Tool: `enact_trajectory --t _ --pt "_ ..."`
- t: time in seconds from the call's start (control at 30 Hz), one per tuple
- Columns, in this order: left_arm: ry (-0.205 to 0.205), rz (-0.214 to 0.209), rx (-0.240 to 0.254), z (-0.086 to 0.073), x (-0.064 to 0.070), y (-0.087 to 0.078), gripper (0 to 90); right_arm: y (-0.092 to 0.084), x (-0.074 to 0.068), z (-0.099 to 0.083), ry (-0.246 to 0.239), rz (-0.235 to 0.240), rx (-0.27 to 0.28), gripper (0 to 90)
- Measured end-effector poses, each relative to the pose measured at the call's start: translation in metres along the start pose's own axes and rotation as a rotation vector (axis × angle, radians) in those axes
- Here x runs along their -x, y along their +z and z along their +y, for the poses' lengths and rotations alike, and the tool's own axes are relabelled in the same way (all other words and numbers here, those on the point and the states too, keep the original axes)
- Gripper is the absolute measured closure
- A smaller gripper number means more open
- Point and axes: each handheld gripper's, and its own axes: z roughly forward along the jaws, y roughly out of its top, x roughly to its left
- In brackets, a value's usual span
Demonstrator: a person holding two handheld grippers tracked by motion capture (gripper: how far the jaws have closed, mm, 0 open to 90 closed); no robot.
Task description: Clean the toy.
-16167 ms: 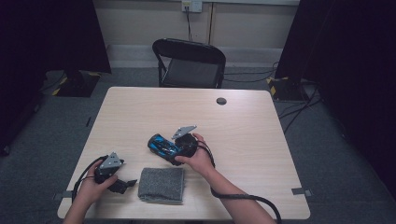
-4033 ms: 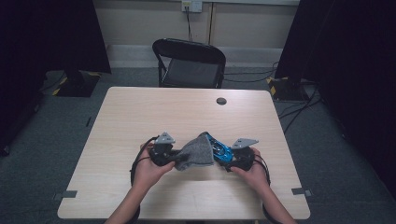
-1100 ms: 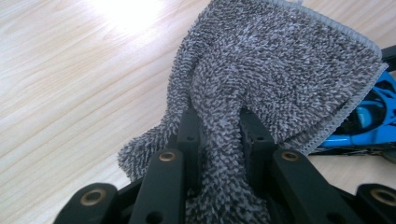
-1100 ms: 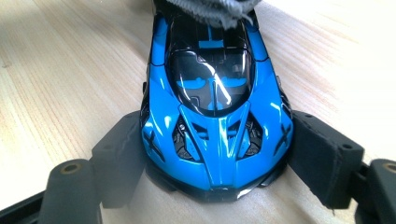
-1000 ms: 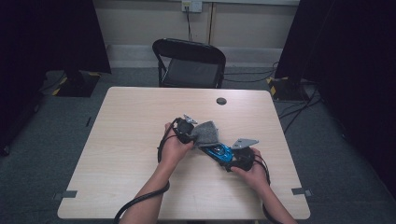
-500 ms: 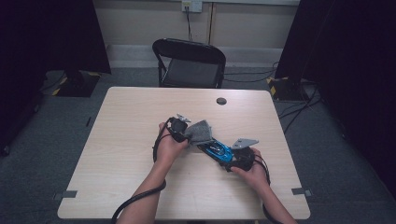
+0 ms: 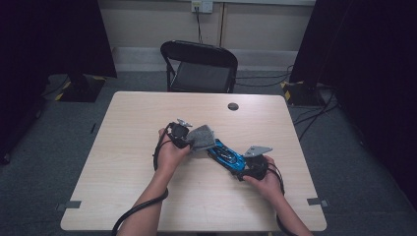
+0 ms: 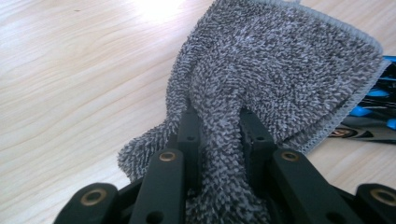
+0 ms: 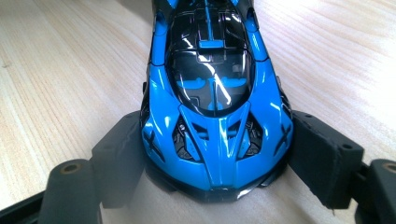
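Right hand-held gripper (image 7: 246,169): clamped on the nose of the blue toy car (image 7: 225,153), a jaw pressed to each flank in the right gripper view (image 9: 212,186); it sits nearest the worktop's (image 7: 123,187) front edge, right of middle.
Grip risk: the bodywork is glossy and tapers toward the nose, so a sideways push from wiping could, I judge, squeeze the car forward out of the jaws.
Blue toy car: at mid-worktop, lying slantwise, its tail pointing away toward the cloth (whether its wheels rest on the wood I cannot tell).
Left hand-held gripper (image 7: 189,140): shut tight on a bunched fold of the grey cloth (image 7: 201,136), seen in the left gripper view (image 8: 219,135), beyond the car toward the middle.
Cloth risk: only a narrow pinch is held; the loose flap (image 8: 299,65) could snag on the car's tail or drag free if pulled hard.
Scratch risk: if the fold slips, bare jaw tips might rub the paint.
Far edge: a small dark disc (image 7: 233,106) lies well clear.
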Motion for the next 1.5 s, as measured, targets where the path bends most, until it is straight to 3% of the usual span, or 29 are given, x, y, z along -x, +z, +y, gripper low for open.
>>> enact_trajectory --t 0.3,0.5,0.7,0.83,1.1,1.13,1.5 --pt "-0.028 0.009 0.000 -0.005 -0.011 -0.008 73.8 0.000 0.000 0.000 0.000 0.000 0.000 23.8" --pt "-0.054 0.009 0.024 -0.002 -0.019 -0.023 73.7 0.000 0.000 0.000 -0.002 0.000 0.000 23.8" --pt "-0.067 -0.009 0.048 0.000 -0.018 -0.032 73.7 0.000 0.000 0.000 -0.001 0.000 0.000 23.8" --pt "-0.041 -0.035 0.077 0.006 -0.007 -0.039 73.7 0.000 0.000 0.000 -0.002 -0.001 -0.001 23.8" --pt "-0.006 -0.090 0.094 0.015 0.016 -0.038 73.6 0.000 0.000 0.000 -0.001 0.000 0.000 23.8" --pt "0.001 -0.106 0.101 0.016 0.023 -0.037 73.6 0.000 0.000 0.000 -0.001 0.000 0.000 23.8" --pt "0.044 -0.163 0.093 0.019 0.056 -0.025 73.6 0.000 0.000 0.000 -0.002 0.000 0.000 23.8"
